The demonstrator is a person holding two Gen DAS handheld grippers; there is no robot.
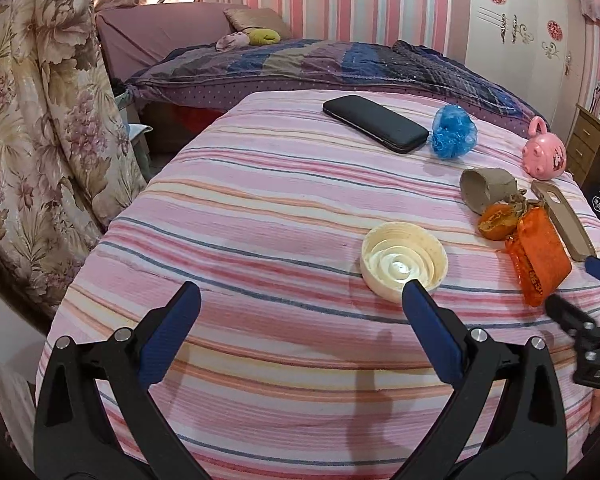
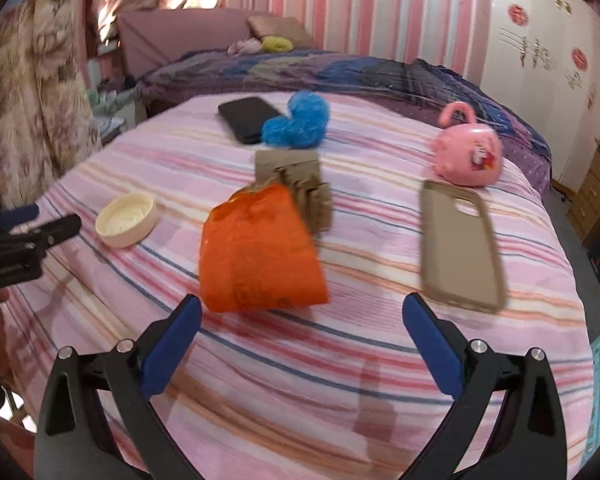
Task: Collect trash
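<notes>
Striped bedspread holds orange wrapper, print unreadable; both grippers' jaws apart.

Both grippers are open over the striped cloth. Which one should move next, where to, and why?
Probably ease the right hand-held gripper forward around the orange wrapper: its jaws are open and empty, and the wrapper lies directly ahead, nearest the fingertips, on the striped cloth.

The pink striped woven cloth bedspread looks matt and ribbed. The cream round plastic lid is smooth with a slight sheen, the crinkled orange plastic wrapper glossy, the grey cardboard tube dull and rough.
</notes>
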